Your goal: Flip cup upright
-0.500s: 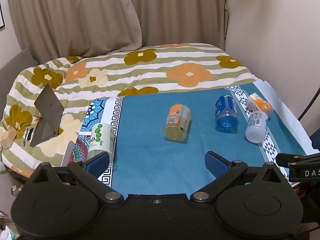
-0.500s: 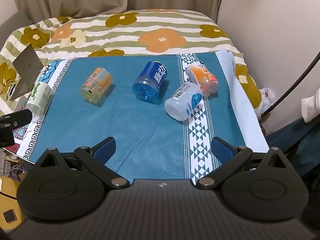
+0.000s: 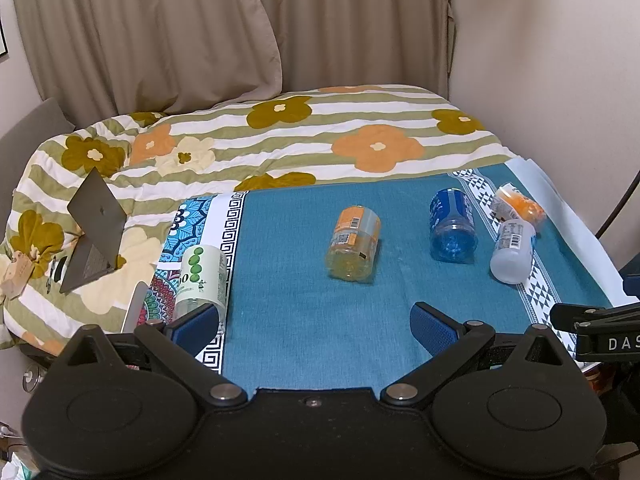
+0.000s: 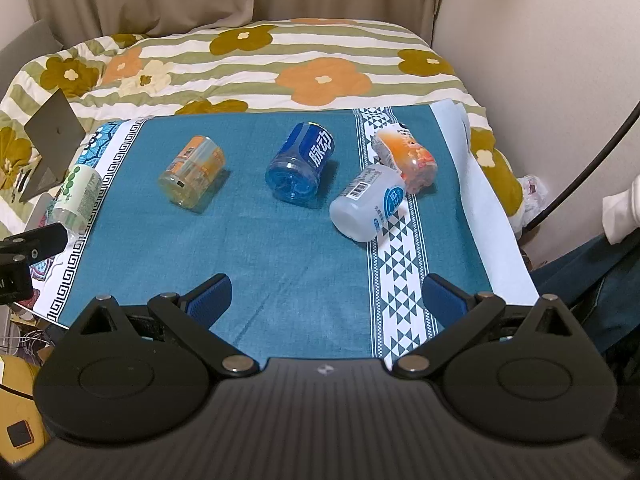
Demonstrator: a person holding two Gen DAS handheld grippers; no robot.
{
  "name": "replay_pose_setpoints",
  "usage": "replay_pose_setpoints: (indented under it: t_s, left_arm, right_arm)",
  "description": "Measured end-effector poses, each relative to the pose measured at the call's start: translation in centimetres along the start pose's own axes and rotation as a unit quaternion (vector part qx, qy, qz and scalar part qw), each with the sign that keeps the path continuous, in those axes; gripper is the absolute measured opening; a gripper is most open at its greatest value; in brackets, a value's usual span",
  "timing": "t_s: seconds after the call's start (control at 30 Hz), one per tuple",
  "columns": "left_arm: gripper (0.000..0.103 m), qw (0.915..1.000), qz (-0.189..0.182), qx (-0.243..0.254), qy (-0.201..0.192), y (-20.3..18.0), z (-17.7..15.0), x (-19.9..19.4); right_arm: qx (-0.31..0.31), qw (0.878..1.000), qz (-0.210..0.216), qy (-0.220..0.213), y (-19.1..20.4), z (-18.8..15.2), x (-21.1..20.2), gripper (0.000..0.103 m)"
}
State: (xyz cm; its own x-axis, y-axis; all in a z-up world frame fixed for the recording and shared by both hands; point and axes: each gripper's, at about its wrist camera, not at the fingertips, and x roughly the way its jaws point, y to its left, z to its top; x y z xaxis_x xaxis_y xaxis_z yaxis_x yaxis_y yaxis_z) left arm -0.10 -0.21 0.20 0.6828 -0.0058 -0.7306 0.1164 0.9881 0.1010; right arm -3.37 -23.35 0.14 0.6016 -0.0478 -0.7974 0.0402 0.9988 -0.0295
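Five cut-bottle cups lie on their sides on a teal cloth (image 4: pixel 280 264) spread over a bed, with a flowered quilt (image 4: pixel 320 56) behind it on the far side. The green-dotted cup (image 3: pixel 200 276) lies at the far left on the cloth's patterned white border, its near end just behind the left finger pad of the left gripper (image 3: pixel 316 326). The yellow-orange cup (image 4: pixel 193 176) rests left of the middle of the teal area, its clear base turned toward the near left. The blue cup (image 4: pixel 300 168) sits in the middle, base facing near, well apart from the yellow-orange one. To its right the white cup (image 4: pixel 366 202) lies across the triangle-patterned band, and the orange cup (image 4: pixel 408 156) lies just beyond it, the two touching or nearly so. Both grippers hover above the near edge of the cloth, neither touching any cup. The left gripper's fingers (image 3: pixel 434 326) are spread wide with only cloth between them, and the right gripper (image 4: pixel 328 298) likewise has its fingers (image 4: pixel 210 296) spread wide and holding nothing. In the left wrist view a black part of the other gripper juts in at the right edge. A half-open grey laptop (image 3: pixel 94 236) stands on the quilt at the far left, and beige curtains (image 3: pixel 180 28) hang behind the bed
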Motion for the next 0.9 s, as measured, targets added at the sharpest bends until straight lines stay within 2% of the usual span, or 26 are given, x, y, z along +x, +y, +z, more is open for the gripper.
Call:
replay_pose_setpoints:
  t_s: [0.9]
  left_arm:
    - [0.103, 1.0000, -0.002, -0.002, 0.002, 0.02, 0.00, 0.21]
  right_arm:
    - [-0.001, 1.000, -0.001, 0.003, 0.01, 0.08, 0.00, 0.103]
